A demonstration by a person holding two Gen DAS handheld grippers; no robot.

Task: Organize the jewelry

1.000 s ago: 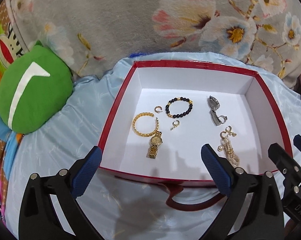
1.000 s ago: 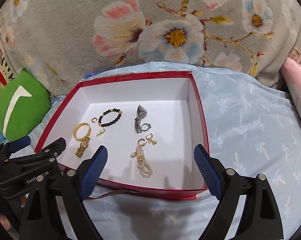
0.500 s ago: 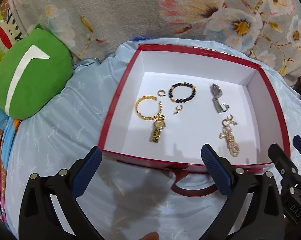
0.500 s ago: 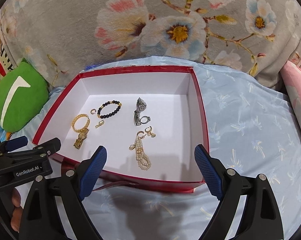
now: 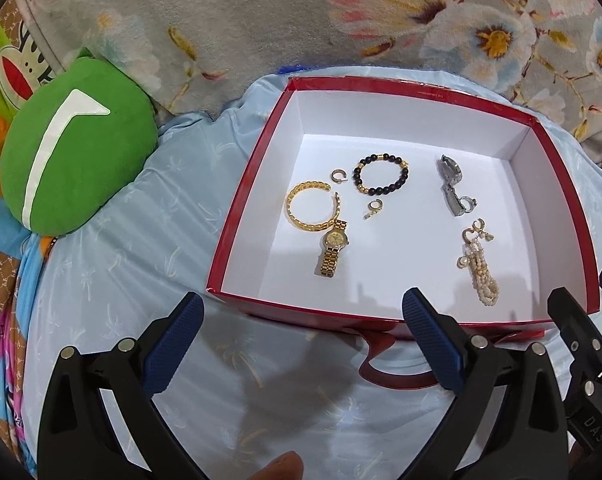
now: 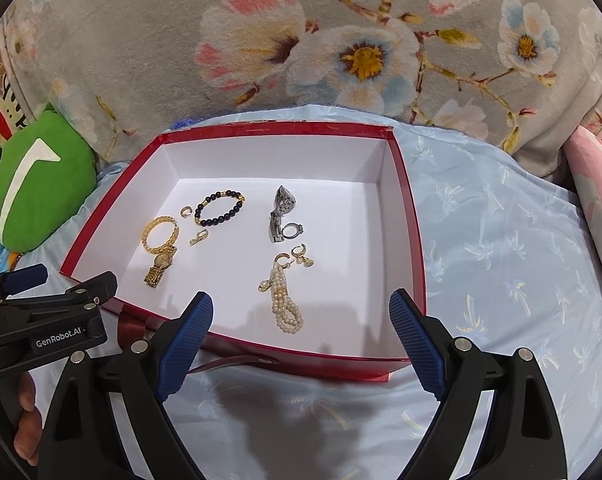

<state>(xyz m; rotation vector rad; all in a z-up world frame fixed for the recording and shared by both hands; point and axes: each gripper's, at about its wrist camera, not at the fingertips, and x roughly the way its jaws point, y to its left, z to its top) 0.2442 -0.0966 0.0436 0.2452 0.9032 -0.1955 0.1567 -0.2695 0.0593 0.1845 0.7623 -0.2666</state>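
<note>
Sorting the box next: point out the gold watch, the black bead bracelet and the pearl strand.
gold watch (image 5: pixel 335 239), left wrist view, on its dial.
black bead bracelet (image 5: pixel 404 176), left wrist view, on its right-hand beads.
pearl strand (image 6: pixel 288 312), right wrist view, on its lower loop.

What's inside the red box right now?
Inside the red box: a gold bangle touching a gold watch, a black bead bracelet, a silver watch, a pearl bracelet and small earrings. The near wall hides the floor strip behind it.
</note>
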